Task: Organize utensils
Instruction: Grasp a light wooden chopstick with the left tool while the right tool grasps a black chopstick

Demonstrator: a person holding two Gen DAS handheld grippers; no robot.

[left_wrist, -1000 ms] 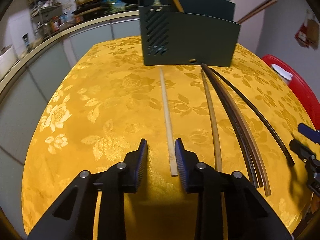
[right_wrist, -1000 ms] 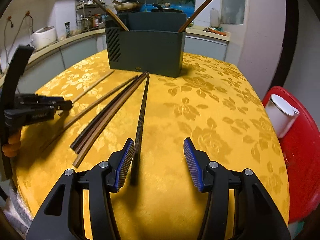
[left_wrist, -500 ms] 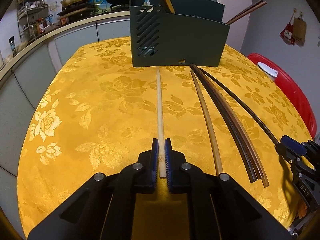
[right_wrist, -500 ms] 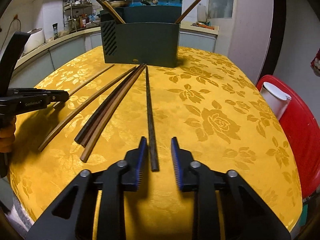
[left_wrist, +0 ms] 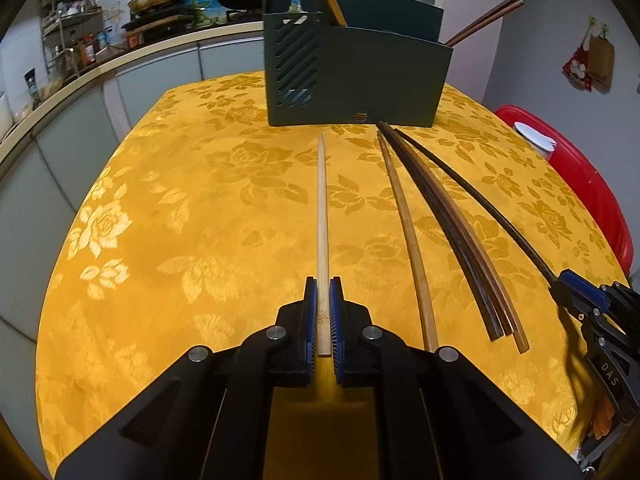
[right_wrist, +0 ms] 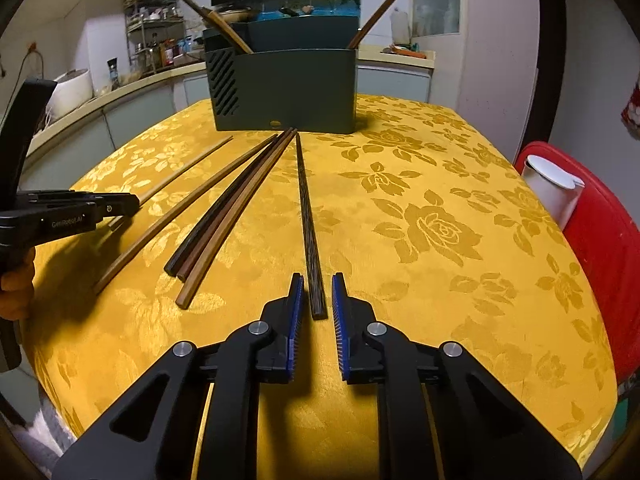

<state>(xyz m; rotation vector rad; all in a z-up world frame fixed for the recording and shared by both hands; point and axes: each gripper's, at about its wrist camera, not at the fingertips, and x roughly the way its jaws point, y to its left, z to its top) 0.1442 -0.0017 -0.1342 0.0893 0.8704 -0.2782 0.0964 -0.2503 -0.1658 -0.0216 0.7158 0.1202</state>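
Pick-up stage of the sorting, judged from the layout: both tools down on separate chopsticks at their near ends, nothing lifted clear yet

Holds the pale bamboo chopstick [left_wrist: 322,208] clamped in the left gripper [left_wrist: 322,292], blue ribbed pads pressed on both sides of its blunt end, the tapered tip pointing straight ahead toward the dark green utensil holder [right_wrist: 288,92]

Has just been narrowing the right gripper [right_wrist: 318,280] around the black chopstick [right_wrist: 306,208]; stick between the jaws, a thin gap showing on each side, so not gripped yet

Next, probably: finish the squeeze on the right, then raise both sticks, tip them toward upright and drop them into the holder's open top, straight ahead of both grippers, beside the chopsticks [right_wrist: 384,8] leaning there already. Calls for a firm pinch, as long thin sticks held by one end are likely to pivot

Between the two grippers, on the cloth: one tan wooden chopstick [left_wrist: 404,216] and a tight bundle of three dark brown ones [left_wrist: 452,224], all slim, square-ended and tapering

Underneath, a glossy yellow tablecloth [right_wrist: 440,240] with woven roses, likely slippery; holder of matt plastic, box-shaped, slotted vents on its left side
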